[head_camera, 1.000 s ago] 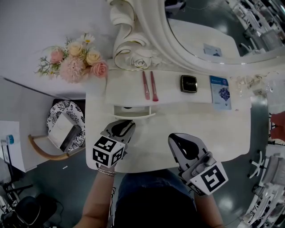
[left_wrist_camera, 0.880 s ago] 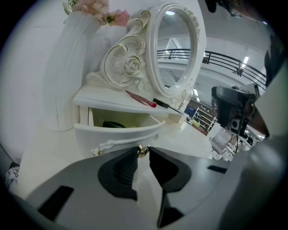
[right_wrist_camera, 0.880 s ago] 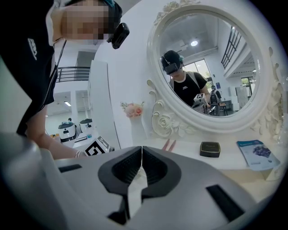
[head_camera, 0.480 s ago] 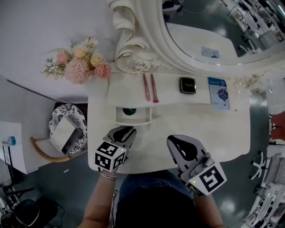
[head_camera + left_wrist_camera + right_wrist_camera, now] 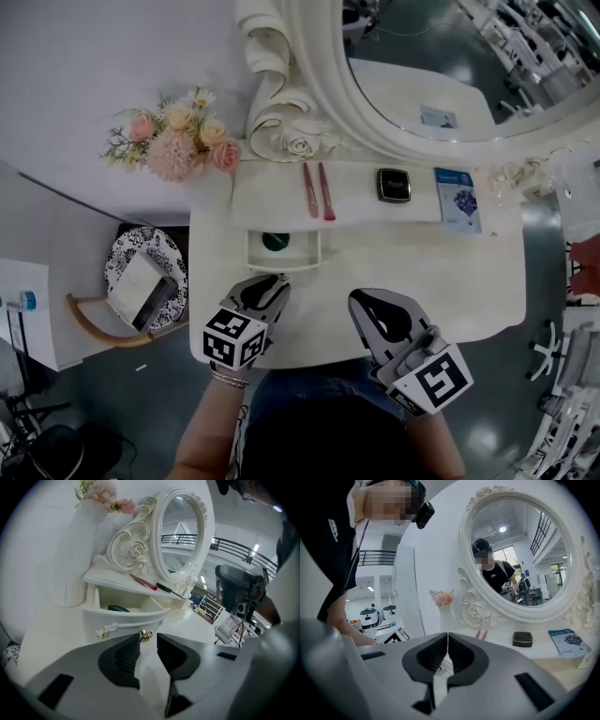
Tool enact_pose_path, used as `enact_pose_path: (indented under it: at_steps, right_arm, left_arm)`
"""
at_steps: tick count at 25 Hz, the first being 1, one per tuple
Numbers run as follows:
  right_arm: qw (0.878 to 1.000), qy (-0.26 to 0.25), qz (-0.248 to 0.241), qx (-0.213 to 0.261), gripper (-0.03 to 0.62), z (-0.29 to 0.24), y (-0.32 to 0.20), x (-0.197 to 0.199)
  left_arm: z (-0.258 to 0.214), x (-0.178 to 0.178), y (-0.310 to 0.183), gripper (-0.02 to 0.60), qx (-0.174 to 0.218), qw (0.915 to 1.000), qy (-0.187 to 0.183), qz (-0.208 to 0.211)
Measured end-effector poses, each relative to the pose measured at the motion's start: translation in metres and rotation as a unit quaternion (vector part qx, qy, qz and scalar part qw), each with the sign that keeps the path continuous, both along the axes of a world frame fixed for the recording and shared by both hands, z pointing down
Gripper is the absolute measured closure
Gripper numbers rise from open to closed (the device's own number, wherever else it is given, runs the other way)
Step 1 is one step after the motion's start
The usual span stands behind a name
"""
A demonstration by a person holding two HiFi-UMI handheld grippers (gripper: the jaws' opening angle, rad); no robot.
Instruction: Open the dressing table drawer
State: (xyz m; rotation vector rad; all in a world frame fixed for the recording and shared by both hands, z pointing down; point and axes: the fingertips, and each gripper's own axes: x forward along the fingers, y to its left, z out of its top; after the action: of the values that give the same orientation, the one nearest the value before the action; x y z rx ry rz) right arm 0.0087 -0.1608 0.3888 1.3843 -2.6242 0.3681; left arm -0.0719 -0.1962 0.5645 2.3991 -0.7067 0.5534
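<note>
A: What lies inside the open white drawer (image 5: pixel 284 265)?
B: A dark green object (image 5: pixel 275 242), too small to name. In the left gripper view, the drawer's front hides most of it.
A: And the oval white-framed mirror (image 5: pixel 333 84)?
B: The head view's top edge cuts it off. Print on the blue-and-white flat packet (image 5: pixel 457 199) is too small to read.

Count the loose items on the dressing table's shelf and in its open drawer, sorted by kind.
slim red sticks: 2
black case: 1
blue booklet: 1
green item in the drawer: 1
Total: 5
</note>
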Motion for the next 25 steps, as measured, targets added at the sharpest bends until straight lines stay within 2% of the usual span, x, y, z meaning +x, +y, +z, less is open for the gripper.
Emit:
enact_pose_path:
  at_steps: [8,11,16,25]
  right_arm:
    - [1.000,0.002,-0.007,0.002,0.576,0.001,0.008,0.010]
    - [1.000,0.003,-0.019,0.006,0.576,-0.003,0.008,0.015]
    - [0.999,0.013,-0.034,0.006,0.576,-0.009,0.007,0.029]
    - [0.998,0.009,-0.055,0.014,0.576,-0.023,-0.001,0.049]
  left_arm:
    - [-0.013,-0.005,0.014,0.473,0.006,0.9999,-0.003,-0.007]
    - [-0.021,-0.003,0.020,0.502,0.014,0.9998,0.001,-0.014]
    - [-0.044,0.004,0.024,0.543,0.034,0.9987,0.018,-0.032]
    - [-0.097,0.017,0.018,0.558,0.074,0.9938,0.055,-0.062]
